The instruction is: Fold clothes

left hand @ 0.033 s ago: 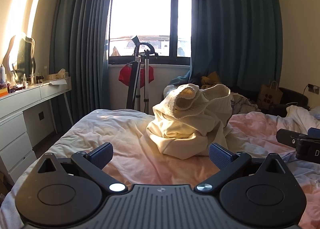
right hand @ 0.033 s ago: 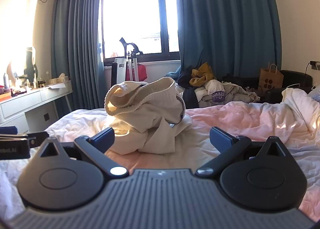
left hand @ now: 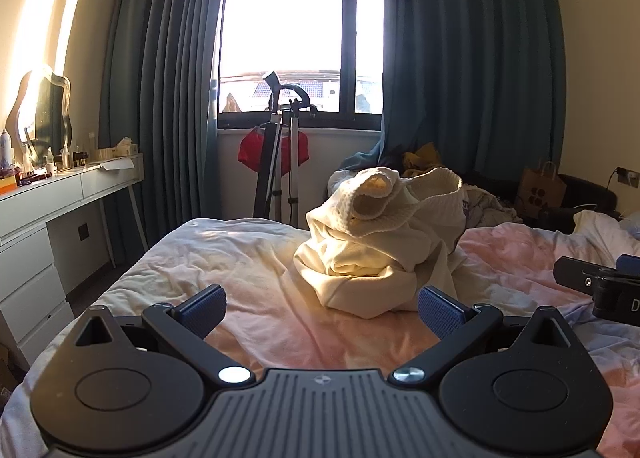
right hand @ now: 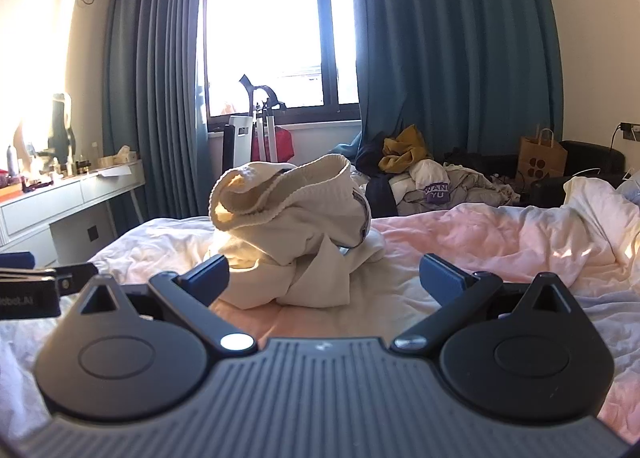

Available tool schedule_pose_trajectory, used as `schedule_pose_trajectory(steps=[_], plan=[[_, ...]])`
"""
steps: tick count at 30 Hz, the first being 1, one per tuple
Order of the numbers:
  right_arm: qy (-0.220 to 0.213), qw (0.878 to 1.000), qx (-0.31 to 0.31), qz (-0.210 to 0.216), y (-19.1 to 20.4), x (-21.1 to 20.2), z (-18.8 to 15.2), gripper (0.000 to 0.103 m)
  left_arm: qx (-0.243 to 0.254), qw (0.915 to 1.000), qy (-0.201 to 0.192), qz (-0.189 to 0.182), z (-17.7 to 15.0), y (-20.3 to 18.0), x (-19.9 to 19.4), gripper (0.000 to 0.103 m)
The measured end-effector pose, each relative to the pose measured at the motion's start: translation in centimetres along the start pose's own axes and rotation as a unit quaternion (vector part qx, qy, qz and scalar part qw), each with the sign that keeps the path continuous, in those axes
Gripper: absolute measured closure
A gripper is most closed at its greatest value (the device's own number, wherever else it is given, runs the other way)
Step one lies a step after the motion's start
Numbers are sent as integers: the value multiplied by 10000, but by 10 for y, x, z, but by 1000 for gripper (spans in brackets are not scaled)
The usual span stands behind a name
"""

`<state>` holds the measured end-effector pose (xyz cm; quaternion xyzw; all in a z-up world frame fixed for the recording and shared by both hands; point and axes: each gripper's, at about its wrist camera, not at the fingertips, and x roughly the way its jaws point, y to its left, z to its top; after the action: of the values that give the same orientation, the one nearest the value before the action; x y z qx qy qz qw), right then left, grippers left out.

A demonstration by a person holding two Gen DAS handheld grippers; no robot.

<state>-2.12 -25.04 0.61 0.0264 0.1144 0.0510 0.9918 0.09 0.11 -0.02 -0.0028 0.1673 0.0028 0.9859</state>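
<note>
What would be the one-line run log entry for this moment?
stage: before first grasp | left gripper: open | right gripper: open | crumpled cream knit garment: heaped, untouched, on pink-white bed sheet

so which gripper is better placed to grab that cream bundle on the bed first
Probably the left gripper: in its view the crumpled cream knit garment sits almost centred between its open fingers. The right gripper is open too, but the garment lies toward its left finger. The difference is slight.
</note>
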Motion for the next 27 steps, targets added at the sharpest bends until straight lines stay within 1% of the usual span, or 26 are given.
schedule_pose_trajectory(steps=[3, 5, 6, 7, 13, 27], plan=[[30, 10000, 59, 16, 0, 2, -1, 0, 20, 10000, 19, 36, 0, 2, 3, 0], [16, 10000, 49, 12, 3, 1, -2, 0, 182, 9998, 14, 75, -6, -6, 2, 0], [-54, 10000, -39, -15, 8, -1, -3, 0, 147, 9999, 24, 57, -6, -4, 3, 0], [-55, 10000, -5, -11, 7, 0, -3, 0, 90, 9999, 39, 32, -6, 0, 5, 0], [-60, 9998, 190, 12, -1, 2, -3, 0, 135, 9999, 1, -52, -6, 1, 4, 0], [-23, 9997, 228, 8, -4, 3, -4, 0, 151, 9999, 4, -62, -7, 2, 3, 0]])
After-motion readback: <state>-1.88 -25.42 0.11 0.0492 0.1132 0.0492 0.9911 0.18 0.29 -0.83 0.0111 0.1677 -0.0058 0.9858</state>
